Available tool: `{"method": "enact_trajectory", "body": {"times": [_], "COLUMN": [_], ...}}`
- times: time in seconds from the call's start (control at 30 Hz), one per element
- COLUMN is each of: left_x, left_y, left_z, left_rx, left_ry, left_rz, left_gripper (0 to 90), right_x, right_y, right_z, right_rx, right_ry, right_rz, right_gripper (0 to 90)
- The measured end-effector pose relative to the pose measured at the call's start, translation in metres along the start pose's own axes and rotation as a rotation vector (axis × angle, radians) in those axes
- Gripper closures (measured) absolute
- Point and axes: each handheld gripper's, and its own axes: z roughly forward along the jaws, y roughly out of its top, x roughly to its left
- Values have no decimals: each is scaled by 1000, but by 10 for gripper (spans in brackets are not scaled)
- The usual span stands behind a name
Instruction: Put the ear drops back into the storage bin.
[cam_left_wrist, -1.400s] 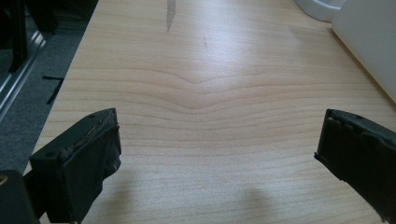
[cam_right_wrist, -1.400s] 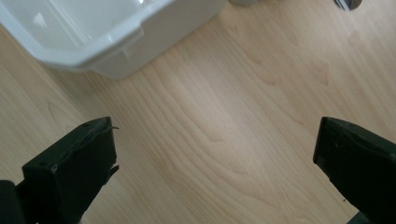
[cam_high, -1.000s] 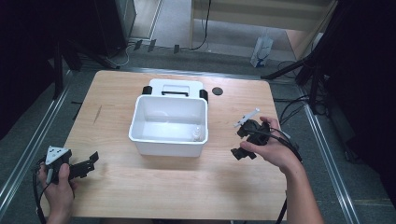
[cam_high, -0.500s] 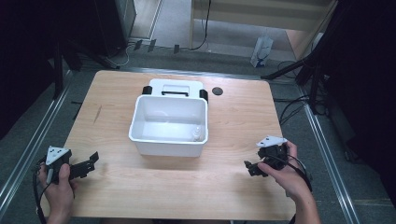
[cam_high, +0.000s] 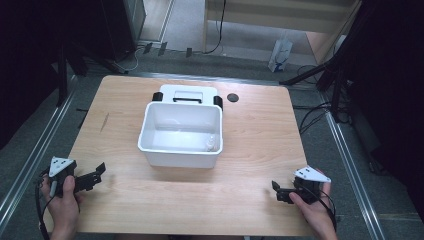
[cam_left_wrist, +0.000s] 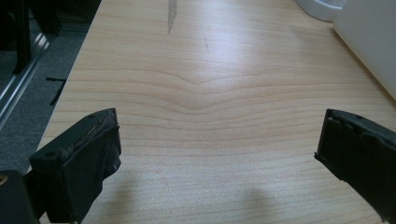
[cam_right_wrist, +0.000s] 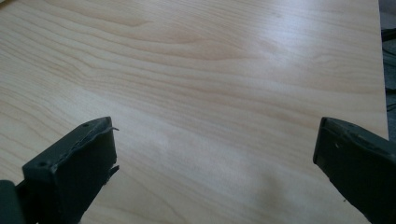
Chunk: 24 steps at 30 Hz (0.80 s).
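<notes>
A wooden counter (cam_high: 250, 150) stands on a grey floor among dark racks. Left gripper (cam_high: 95, 172) rests at the near-left corner, jaws spread, holding nothing. A white bin (cam_high: 181, 135) sits at centre, a small clear item inside, against a white lidded box (cam_high: 187, 94). Right gripper (cam_high: 278, 191) rests near-right, jaws spread, empty. Both appear parked clear of the bin.

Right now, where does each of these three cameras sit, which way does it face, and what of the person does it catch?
High view: above the person's side, looking forward and down on the wooden table and white bin; both hands show, with left gripper and right gripper.
Left gripper view: rides the left gripper, facing bare tabletop between its open jaws; bin wall at right.
Right gripper view: rides the right gripper, facing bare tabletop between open jaws.
Shared: the tabletop.
</notes>
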Motion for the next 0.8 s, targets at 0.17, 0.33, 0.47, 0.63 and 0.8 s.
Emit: {"method": "enact_trajectory", "body": {"times": [0.17, 0.33, 0.47, 0.63, 0.8], "left_x": [0, 0, -1, -1, -1], "left_y": [0, 0, 0, 0, 0], "left_z": [0, 0, 1, 1, 1], "left_rx": [0, -1, 1, 4, 2], "left_ry": [4, 6, 10, 14, 14], "left_rz": [7, 5, 9, 12, 11], "left_gripper": [4, 4, 4, 4, 4], "right_x": [-4, -7, -14, -20, -20], "right_y": [-20, -28, -31, -32, -30], "right_z": [-4, -13, -18, -17, -14], "right_rx": [-59, -116, -172, -162, -137], "right_ry": [2, -8, -18, -34, -43], "right_rz": [49, 97, 173, 254, 251], "right_gripper": [0, 0, 0, 0, 0]}}
